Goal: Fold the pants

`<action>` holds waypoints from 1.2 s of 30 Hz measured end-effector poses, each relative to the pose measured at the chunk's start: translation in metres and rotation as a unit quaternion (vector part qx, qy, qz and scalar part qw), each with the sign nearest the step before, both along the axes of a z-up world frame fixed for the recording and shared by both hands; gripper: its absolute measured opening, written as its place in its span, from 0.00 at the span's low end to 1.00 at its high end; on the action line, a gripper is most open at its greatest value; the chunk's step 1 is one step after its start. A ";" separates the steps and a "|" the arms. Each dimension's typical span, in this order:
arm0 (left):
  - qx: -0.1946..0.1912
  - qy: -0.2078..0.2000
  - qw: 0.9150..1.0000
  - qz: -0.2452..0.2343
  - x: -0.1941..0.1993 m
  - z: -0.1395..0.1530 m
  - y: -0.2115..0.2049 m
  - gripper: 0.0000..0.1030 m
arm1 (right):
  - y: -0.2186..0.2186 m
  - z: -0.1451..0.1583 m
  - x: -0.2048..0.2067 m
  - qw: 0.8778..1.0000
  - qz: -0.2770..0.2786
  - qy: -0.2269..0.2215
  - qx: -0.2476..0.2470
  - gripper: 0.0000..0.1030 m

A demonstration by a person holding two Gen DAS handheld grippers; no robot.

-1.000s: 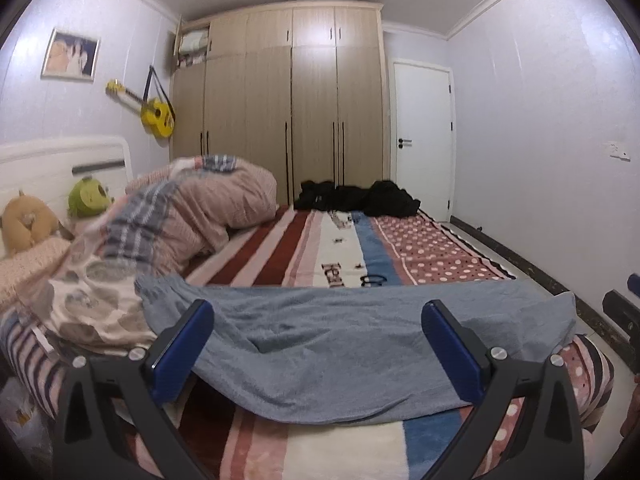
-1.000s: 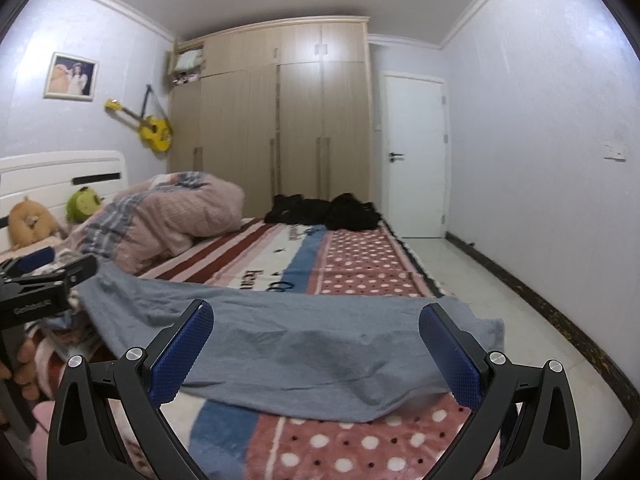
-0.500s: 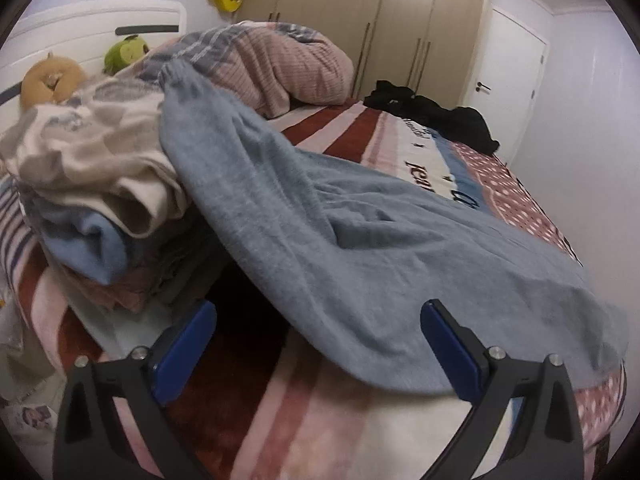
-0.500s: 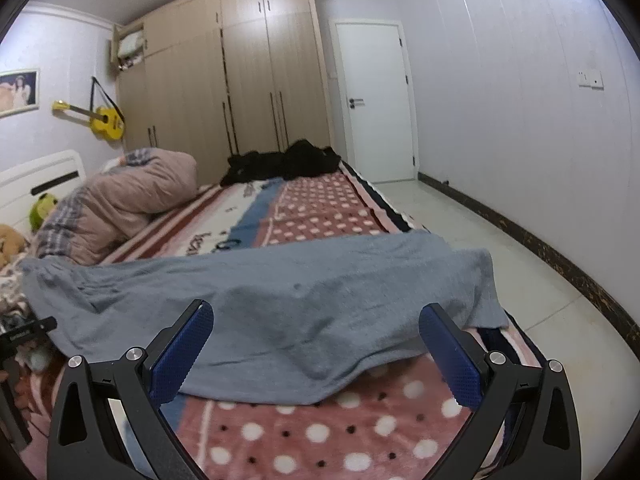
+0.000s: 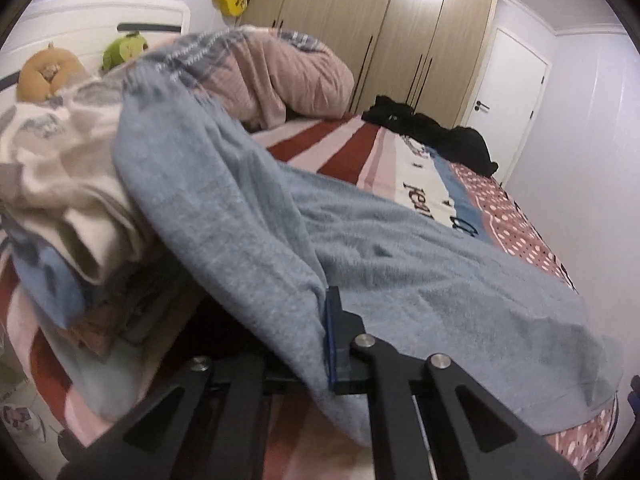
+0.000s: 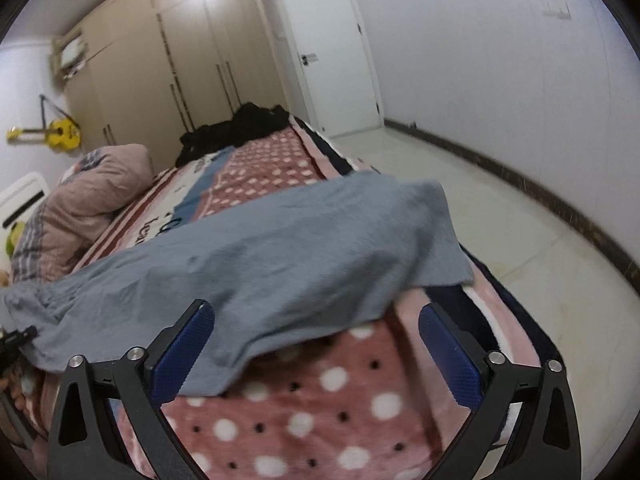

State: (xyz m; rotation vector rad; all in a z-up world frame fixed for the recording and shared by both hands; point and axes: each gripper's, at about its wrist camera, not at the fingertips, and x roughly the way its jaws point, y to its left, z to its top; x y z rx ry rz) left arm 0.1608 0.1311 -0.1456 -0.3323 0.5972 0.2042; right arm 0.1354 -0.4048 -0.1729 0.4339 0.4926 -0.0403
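Pants: one grey-blue pair (image 5: 400, 264) spread across the blanket (image 6: 304, 412) on the bed, one end draped over a heap of clothes (image 5: 60, 184).
Left gripper (image 5: 329, 332): jaws have just closed, pinching a fold of the pants' near edge.
Right gripper (image 6: 316, 350): jaws wide, just narrowing slightly, pads clear of the cloth; the pants' near edge lies between them.
Left view only: two plush toys, orange (image 5: 46, 76) and green (image 5: 122, 50).
Right view only: floor (image 6: 520, 216).
Both views: one yellow guitar (image 6: 60, 133), one black garment pile (image 6: 236, 128).
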 end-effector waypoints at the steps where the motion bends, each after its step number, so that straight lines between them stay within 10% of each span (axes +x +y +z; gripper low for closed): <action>1: 0.003 -0.004 1.000 0.003 -0.002 0.004 0.001 0.03 | -0.007 -0.004 0.007 1.000 0.002 0.002 0.006 0.89; 14: 0.008 -0.046 0.999 0.011 -0.031 0.036 0.017 0.02 | -0.066 -0.035 0.072 0.989 -0.001 0.003 0.147 0.76; 18: 0.008 -0.054 0.998 0.011 -0.039 0.041 0.018 0.02 | -0.059 -0.026 0.081 0.990 -0.021 0.008 0.141 0.07; 36: 0.064 -0.066 0.995 -0.044 -0.033 0.080 0.016 0.02 | -0.034 0.049 0.025 1.000 -0.006 -0.025 0.016 0.04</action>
